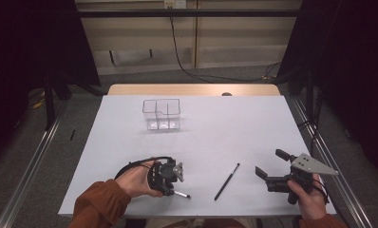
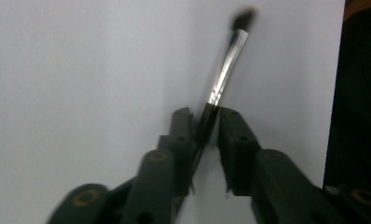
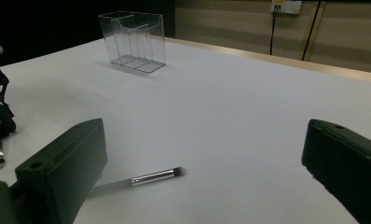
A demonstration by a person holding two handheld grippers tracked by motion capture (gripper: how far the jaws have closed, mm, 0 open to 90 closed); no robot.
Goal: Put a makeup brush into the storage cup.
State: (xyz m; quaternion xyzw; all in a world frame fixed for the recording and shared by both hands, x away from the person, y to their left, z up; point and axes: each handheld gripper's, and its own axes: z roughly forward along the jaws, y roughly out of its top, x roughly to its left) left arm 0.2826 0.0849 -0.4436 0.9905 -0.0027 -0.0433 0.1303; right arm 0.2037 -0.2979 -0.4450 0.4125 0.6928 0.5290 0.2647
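The desk [image 1: 225, 128] is covered by a plain white sheet, and a clear divided box [image 1: 162, 114] stands upright toward its far side, well apart from both claws. The right claw [image 1: 269, 167] is held near the right front edge with its jaws spread wide and nothing between them; a second brush [image 1: 227, 181] lies flat on the desk between the two claws. The left claw [image 1: 174, 186] is held low at the front of the desk, and its jaws are closed on the dark handle of a small brush [image 2: 223, 77], whose metal collar and bristle tip project well beyond the jaws. Because the brush is gripped near one end only, it is judged likely to pivot or slide out if the claw is swung quickly. The bristle tip could also be snagged on the box rim, and the light box could be tipped or pushed.
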